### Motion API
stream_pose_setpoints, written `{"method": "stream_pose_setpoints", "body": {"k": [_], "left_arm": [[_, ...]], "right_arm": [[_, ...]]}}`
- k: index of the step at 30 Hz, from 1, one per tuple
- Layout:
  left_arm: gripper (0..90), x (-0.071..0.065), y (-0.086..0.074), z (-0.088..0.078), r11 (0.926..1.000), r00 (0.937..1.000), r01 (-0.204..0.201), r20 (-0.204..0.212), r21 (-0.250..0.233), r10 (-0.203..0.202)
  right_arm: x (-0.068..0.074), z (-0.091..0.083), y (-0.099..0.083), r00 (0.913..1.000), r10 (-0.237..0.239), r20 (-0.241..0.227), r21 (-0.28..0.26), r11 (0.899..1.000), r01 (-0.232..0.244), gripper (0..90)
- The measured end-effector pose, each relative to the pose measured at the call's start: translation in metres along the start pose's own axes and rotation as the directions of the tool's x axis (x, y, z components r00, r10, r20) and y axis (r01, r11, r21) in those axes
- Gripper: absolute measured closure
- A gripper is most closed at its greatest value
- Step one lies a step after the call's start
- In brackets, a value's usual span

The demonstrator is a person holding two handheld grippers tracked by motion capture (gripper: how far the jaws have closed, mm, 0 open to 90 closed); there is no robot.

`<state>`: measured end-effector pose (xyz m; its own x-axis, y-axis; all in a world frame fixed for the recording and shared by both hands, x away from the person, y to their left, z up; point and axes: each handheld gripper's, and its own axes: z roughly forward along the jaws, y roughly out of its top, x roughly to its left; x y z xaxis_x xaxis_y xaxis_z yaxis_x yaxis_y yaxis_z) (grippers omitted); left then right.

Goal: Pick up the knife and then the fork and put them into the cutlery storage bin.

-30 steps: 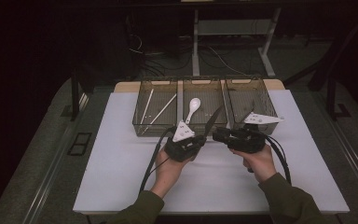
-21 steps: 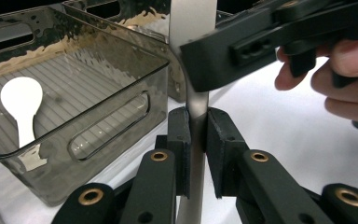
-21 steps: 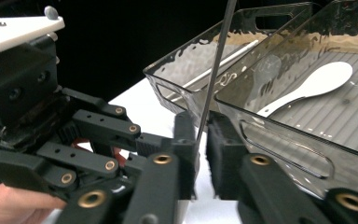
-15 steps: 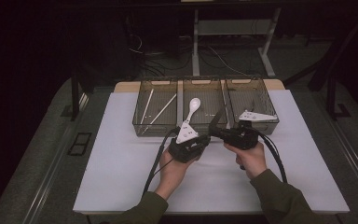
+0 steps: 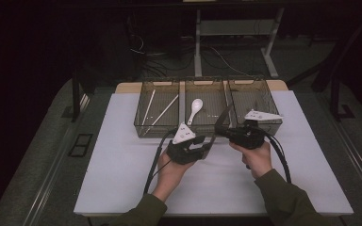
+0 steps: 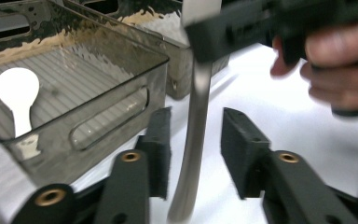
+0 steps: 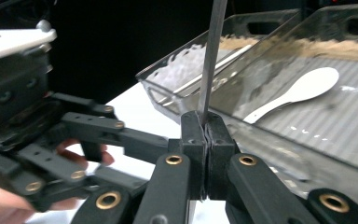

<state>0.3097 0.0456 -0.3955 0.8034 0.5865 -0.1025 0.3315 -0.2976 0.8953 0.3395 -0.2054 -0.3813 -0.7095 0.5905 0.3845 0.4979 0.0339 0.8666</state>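
Observation:
A slim metal utensil (image 5: 223, 120) stands tilted in front of the tray's middle compartment. My right gripper (image 5: 219, 133) is shut on its shaft (image 7: 213, 51), with the pads (image 7: 193, 135) pressed together around it (image 7: 204, 122). The lower end of the handle (image 6: 193, 140) hangs between the jaws of my left gripper (image 6: 196, 119), which have just been opening; there is a gap on both sides and neither pad (image 6: 161, 140) touches it. The left gripper (image 5: 206, 143) sits just left of and below the right one. The utensil's head is hidden.
A clear three-part tray (image 5: 141, 128) lies across the back of the white mat. A white spoon (image 5: 195, 109) rests in the middle part and two pale chopsticks (image 5: 158, 111) in the left part. The right hand (image 6: 340, 60) is close behind the left jaws.
The right gripper has come in from the right and taken the utensil. The left jaws have spread off its handle. Both hands have stayed near the tray's front.

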Motion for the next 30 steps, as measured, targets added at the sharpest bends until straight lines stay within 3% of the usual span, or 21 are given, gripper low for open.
{"method": "stream_pose_setpoints", "body": {"k": [5,9,17,24,27,30], "left_arm": [[47.2,0.009,-0.01,-0.02,0.9985,0.9985,-0.052,0.02,0.016,0.051],[40.1,0.019,-0.025,-0.04,0.9954,0.9969,-0.072,0.035,0.063,0.07],[30.6,0.039,-0.053,-0.076,0.9946,0.9979,-0.027,0.062,0.1,0.021],[24.8,0.045,-0.063,-0.084,0.9917,0.9974,-0.009,0.072,0.128,0.0],[24.5,0.046,-0.063,-0.083,0.9903,0.9971,-0.012,0.077,0.138,0.002],[24.0,0.045,-0.064,-0.083,0.9897,0.9968,-0.012,0.08,0.143,0.0]], "right_arm": [[-0.011,-0.019,0.013,0.9988,-0.011,0.047,-0.022,1.0,0.012,88.7],[-0.02,-0.038,0.028,0.9971,-0.016,0.075,-0.054,0.998,0.02,88.7],[-0.035,-0.082,0.061,0.9822,-0.047,0.182,-0.12,0.99,0.07,88.7],[-0.057,-0.112,0.083,0.9481,-0.053,0.314,-0.125,0.987,0.097,88.7],[-0.068,-0.117,0.088,0.9237,-0.055,0.379,-0.099,0.99,0.1,88.7],[-0.078,-0.118,0.089,0.9052,-0.065,0.42,-0.049,0.994,0.094,88.7]]}}
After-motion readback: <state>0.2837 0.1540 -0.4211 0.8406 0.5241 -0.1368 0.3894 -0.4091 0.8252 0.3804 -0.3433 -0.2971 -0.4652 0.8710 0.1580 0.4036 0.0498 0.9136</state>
